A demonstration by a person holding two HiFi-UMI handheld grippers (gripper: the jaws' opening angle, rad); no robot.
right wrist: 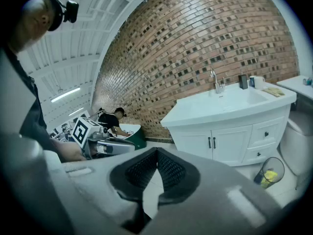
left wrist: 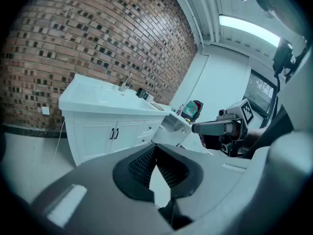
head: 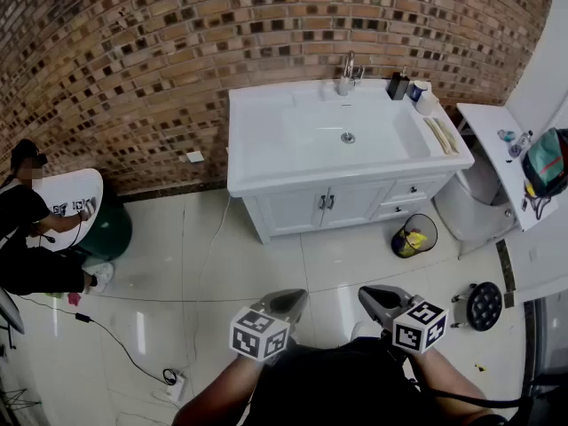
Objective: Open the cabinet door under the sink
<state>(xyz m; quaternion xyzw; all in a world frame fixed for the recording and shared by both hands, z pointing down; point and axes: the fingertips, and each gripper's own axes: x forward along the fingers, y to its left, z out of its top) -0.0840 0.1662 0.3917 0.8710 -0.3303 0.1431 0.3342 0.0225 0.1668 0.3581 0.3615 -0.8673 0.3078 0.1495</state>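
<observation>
Nearest to the camera, at the bottom of the head view, the person's two forearms hold out the left gripper [head: 290, 301] and the right gripper [head: 376, 298], each with its marker cube, side by side over the white tiled floor [head: 222, 256]. In each gripper's own view the ribbed pads are pressed together at their tips, and only floor shows through the small gap behind them. Neither one pinches anything.

Both grippers are well apart from the white vanity [head: 257, 180], which stands farther away against the brick wall [head: 160, 43]. The sink [head: 311, 131] is set in its top, with the faucet [head: 349, 69] at the far edge. A dark bottle [head: 398, 85] and a cup [head: 427, 101] stand to the right of the faucet.

Under the sink, the cabinet doors [head: 300, 209] are a pair, both closed flat, with two dark handles [head: 326, 201] close together in the middle. Small drawers [head: 410, 190] are just to the right of them.

On the floor near the right end of the vanity stands a waste bin [head: 415, 235] with something yellow inside. A toilet [head: 475, 204] is beside it, and a round black object [head: 485, 304] lies nearer. At the far left a person in black [head: 27, 238] crouches beside a green tub [head: 111, 231]. A cable [head: 115, 340] runs over the floor on the left.
</observation>
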